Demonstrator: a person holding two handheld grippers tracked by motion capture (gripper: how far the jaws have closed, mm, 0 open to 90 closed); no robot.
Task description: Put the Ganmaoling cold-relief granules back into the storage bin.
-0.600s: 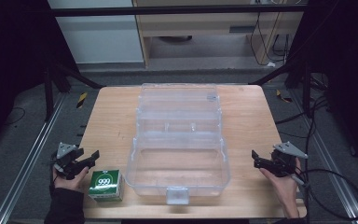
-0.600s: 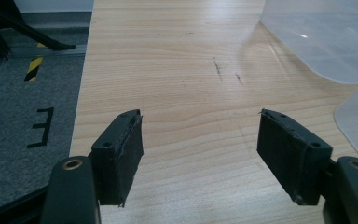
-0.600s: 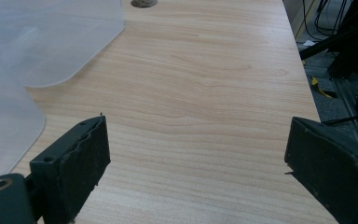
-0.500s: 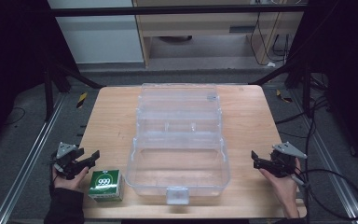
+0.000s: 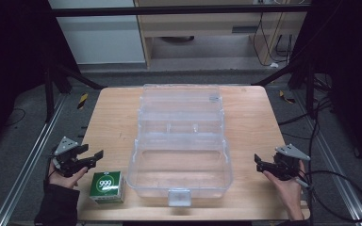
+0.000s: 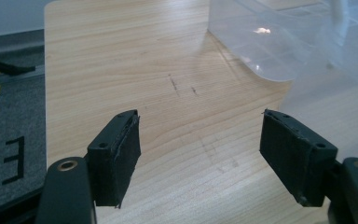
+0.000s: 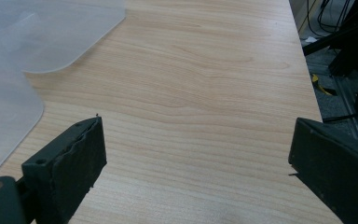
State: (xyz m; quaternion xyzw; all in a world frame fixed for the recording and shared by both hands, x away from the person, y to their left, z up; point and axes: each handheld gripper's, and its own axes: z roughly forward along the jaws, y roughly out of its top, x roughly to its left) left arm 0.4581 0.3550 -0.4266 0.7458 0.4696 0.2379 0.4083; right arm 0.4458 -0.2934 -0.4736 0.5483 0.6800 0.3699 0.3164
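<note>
A clear plastic organiser box [image 5: 181, 141] lies open in the middle of the wooden table [image 5: 113, 122], its lid folded back toward the far side. A small green carton [image 5: 107, 186] stands at the box's front left corner. My left gripper [image 5: 94, 157] hovers just left of the carton, pointing right, jaws apart and empty. In the left gripper view its gripper [image 6: 200, 158] frames bare wood, with the clear box [image 6: 279, 42] ahead to the right. My right gripper [image 5: 259, 164] rests at the right front, pointing left toward the box. Its jaws [image 7: 196, 163] stand wide with nothing between, the clear box [image 7: 9, 70] at left.
Bare wood lies left and right of the box. Dark metal frame rails [image 5: 23, 165] run along both sides of the table. Cables [image 5: 339, 188] trail on the floor at right. A cabinet [image 5: 99, 37] stands beyond the far edge.
</note>
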